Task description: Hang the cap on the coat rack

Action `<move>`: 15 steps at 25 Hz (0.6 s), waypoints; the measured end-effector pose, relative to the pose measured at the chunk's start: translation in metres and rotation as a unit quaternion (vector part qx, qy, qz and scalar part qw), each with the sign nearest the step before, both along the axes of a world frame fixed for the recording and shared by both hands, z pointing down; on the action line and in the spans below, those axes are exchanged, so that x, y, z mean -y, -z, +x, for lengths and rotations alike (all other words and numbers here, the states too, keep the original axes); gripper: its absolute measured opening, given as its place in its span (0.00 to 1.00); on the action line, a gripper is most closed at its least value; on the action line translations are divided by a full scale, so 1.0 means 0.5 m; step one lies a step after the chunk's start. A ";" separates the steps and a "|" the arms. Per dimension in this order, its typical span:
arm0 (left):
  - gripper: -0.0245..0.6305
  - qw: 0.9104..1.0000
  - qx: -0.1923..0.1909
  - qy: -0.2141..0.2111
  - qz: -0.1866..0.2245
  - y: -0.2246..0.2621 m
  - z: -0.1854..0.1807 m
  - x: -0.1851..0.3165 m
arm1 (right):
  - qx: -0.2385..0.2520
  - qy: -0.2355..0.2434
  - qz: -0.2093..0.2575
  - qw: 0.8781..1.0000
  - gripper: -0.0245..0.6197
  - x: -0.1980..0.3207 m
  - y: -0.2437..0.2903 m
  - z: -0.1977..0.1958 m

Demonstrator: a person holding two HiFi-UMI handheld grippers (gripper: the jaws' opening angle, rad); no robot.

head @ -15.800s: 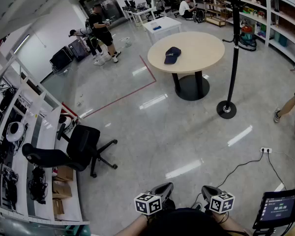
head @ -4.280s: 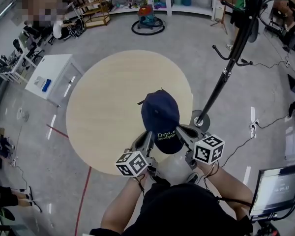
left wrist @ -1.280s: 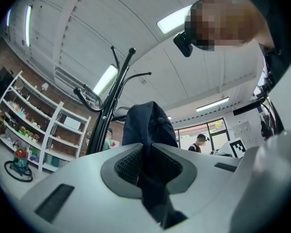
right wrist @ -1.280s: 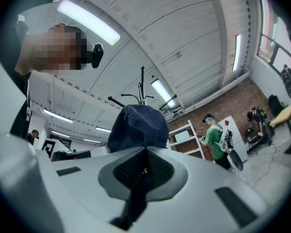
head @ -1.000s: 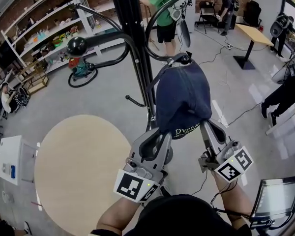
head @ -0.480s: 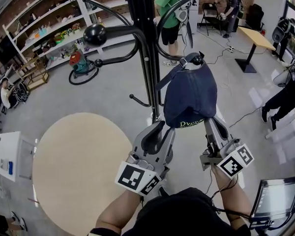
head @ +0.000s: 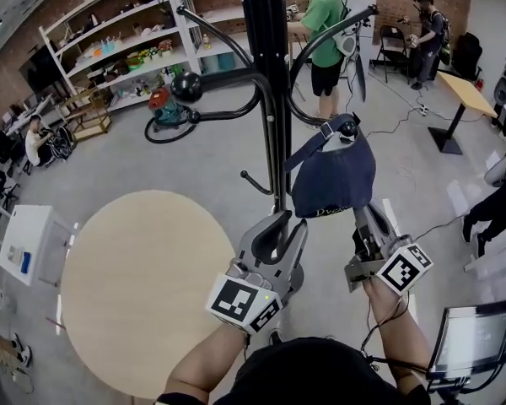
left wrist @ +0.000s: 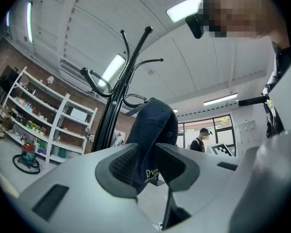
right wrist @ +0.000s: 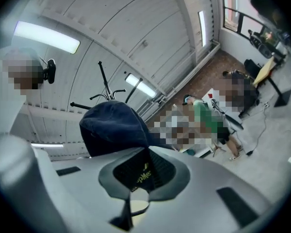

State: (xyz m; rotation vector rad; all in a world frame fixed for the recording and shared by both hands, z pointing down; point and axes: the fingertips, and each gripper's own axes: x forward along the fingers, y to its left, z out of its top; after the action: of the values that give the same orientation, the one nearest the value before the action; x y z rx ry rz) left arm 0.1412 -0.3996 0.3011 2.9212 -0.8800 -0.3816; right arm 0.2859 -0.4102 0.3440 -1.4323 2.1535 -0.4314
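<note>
The navy cap (head: pixel 333 175) hangs over a ball-tipped hook (head: pixel 347 127) of the black coat rack (head: pixel 270 99). My right gripper (head: pixel 364 211) is shut on the cap's lower right edge; in the right gripper view the cap (right wrist: pixel 114 127) is pinched between the pads. My left gripper (head: pixel 288 223) sits just left of and below the cap, and its jaws have just been opening. In the left gripper view the cap (left wrist: pixel 155 125) hangs in the gap ahead of the left gripper (left wrist: pixel 146 166), with the pads not pressing on it. The rack (left wrist: pixel 119 89) rises behind.
A round wooden table (head: pixel 135 285) stands below left, with a small white table (head: pixel 25 243) beyond it. Shelves (head: pixel 126 49) and a vacuum cleaner (head: pixel 164 108) line the back. A person in green (head: pixel 325 24) stands behind the rack. A monitor (head: pixel 472 340) is at lower right.
The left jaws have parted and come off the cap's edge. The right gripper, still closed on the cap, has rolled and sunk a little. The cap now hangs from the hook.
</note>
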 end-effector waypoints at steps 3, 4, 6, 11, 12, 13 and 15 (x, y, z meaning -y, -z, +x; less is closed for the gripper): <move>0.18 1.000 0.013 0.015 0.015 0.014 0.026 0.003 | 0.008 0.019 -0.005 1.000 0.05 0.025 0.002 0.012; 0.18 0.999 0.019 0.022 0.019 0.016 0.033 0.006 | 0.010 0.024 -0.008 1.000 0.05 0.033 0.000 0.016; 0.18 0.999 0.031 0.036 0.022 0.013 0.040 0.011 | 0.013 0.033 -0.018 0.999 0.05 0.049 -0.008 0.016; 0.18 0.997 0.049 0.068 -0.001 -0.003 0.047 0.040 | 0.033 0.064 -0.041 0.997 0.05 0.086 -0.029 0.018; 0.18 0.996 0.050 0.075 -0.007 -0.008 0.046 0.045 | 0.036 0.072 -0.044 0.996 0.05 0.092 -0.033 0.018; 0.18 0.995 0.052 0.083 -0.012 -0.014 0.043 0.049 | 0.037 0.081 -0.046 0.995 0.05 0.097 -0.039 0.016; 0.19 0.994 0.054 0.096 -0.020 -0.030 0.033 0.050 | 0.036 0.095 -0.049 0.994 0.05 0.104 -0.050 0.008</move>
State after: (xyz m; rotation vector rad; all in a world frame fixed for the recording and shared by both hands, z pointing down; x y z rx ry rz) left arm 0.1575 -0.4246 0.3158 2.8522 -1.1734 -0.2149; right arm 0.2897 -0.4620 0.3690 -1.2452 2.2468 -0.6566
